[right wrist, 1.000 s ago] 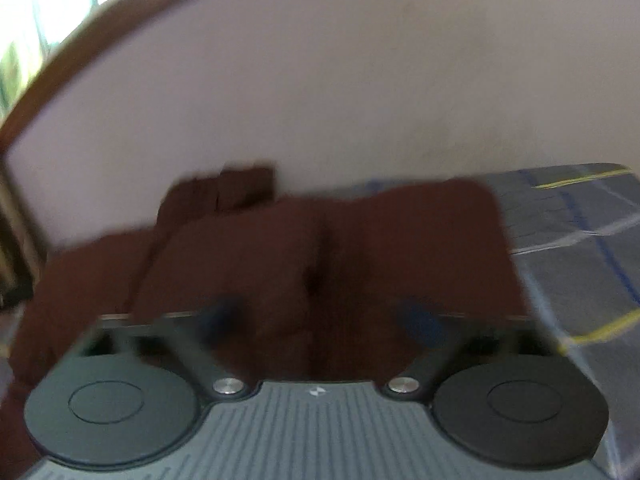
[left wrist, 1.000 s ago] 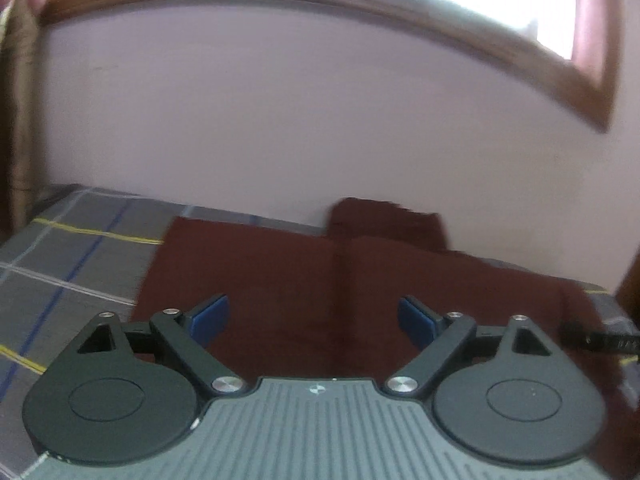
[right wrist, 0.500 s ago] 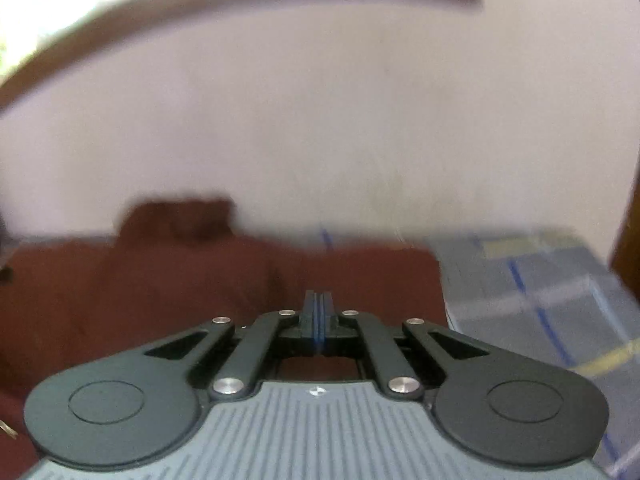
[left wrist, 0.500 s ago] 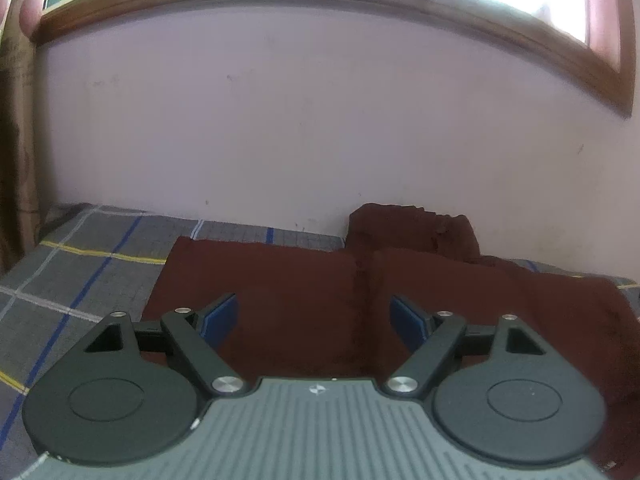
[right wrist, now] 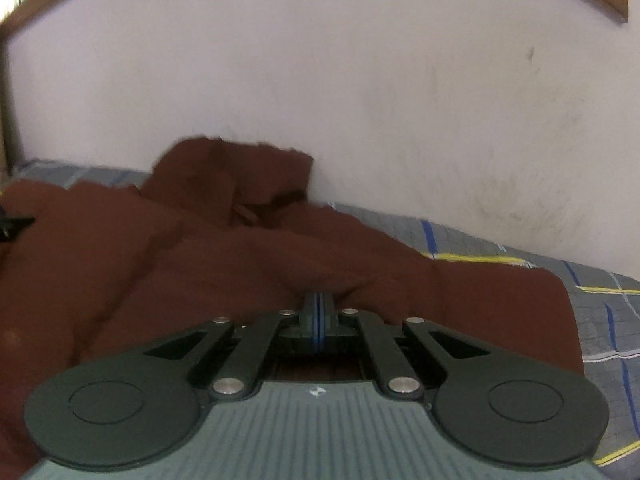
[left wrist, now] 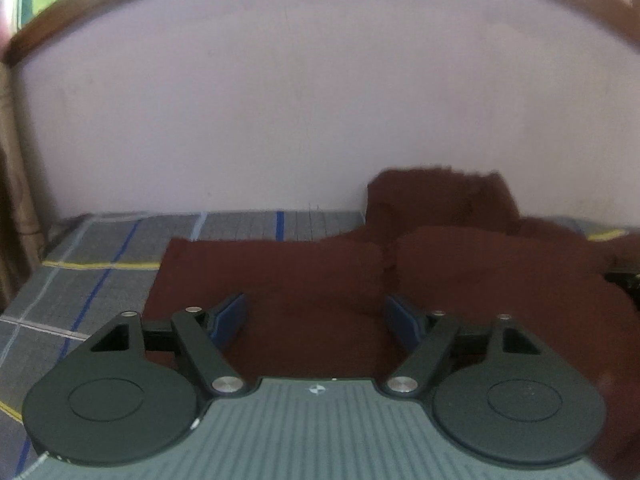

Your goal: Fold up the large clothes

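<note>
1. Filling the upper part of both views, a pale wall [left wrist: 304, 112] rises behind the bed, with a wooden window frame [left wrist: 80, 20] curving across its top.
2. The bed [left wrist: 92, 276] carries a grey checked cover with blue, yellow and white lines; it runs along the foot of the wall.
3. The dark red garment [right wrist: 168, 256] lies spread on the bed cover. Its far part is bunched in a raised heap against the wall, and its near part reaches under both grippers. In the left wrist view the garment [left wrist: 304, 280] shows a vertical fold or seam near its middle.
4. The left hand-held gripper [left wrist: 316, 318] hangs above the garment with its jaws wide apart. The jaws have just been closing slightly. The blue pads [left wrist: 232, 316] do not press on the cloth; the garment lies below the gap.
5. The right hand-held gripper [right wrist: 318, 312] is clenched, its blue-edged pads together. Puckered cloth sits directly at the tips; whether a fold is pinched between them cannot be told.
6. A small black part [right wrist: 12, 224] of the other gripper shows at the left edge of the right wrist view, over the garment.
</note>
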Tool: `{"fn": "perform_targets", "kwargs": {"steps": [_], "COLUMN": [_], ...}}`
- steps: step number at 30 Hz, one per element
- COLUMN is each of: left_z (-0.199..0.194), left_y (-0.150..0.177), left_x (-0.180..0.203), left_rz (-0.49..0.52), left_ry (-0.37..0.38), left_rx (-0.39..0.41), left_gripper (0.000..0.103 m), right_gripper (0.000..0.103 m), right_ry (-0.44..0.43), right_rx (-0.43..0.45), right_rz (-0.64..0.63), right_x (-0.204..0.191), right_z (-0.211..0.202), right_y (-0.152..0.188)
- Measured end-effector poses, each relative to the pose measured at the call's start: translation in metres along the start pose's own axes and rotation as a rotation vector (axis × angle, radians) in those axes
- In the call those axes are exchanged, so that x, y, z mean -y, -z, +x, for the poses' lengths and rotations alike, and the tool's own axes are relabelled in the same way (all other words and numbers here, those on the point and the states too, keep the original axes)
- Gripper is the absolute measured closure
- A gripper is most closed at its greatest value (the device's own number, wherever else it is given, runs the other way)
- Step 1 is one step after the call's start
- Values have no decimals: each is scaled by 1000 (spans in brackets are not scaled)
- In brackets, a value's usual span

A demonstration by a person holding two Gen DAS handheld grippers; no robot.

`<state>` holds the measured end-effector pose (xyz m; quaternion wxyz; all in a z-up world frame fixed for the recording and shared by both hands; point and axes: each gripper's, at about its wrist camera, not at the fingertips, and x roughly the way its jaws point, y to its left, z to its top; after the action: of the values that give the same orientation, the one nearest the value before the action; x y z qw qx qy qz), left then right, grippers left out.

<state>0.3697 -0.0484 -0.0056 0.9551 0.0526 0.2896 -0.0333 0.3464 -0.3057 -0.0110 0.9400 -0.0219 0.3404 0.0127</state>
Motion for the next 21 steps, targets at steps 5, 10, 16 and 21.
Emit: {"fn": "perform_targets", "kwargs": {"steps": [5,10,16,21], "left_z": [18,29,36,38], "left_y": [3,12,20,21], "left_x": [-10,-16,-15,-15], "left_rz": [-52,-65,-63,-64], "left_ry": [29,38,18,1], "left_rx": [-56,-76,-72,-81], "left_gripper": [20,11,2,0], "right_gripper": [103,103,103,103], "right_ry": [1,-29,-40,-37], "right_rx": [-31,4,31,37], "right_rz": [14,36,42,38], "right_x": [4,11,11,11], "right_z": [12,15,17,19], "right_y": [12,24,25,25]}}
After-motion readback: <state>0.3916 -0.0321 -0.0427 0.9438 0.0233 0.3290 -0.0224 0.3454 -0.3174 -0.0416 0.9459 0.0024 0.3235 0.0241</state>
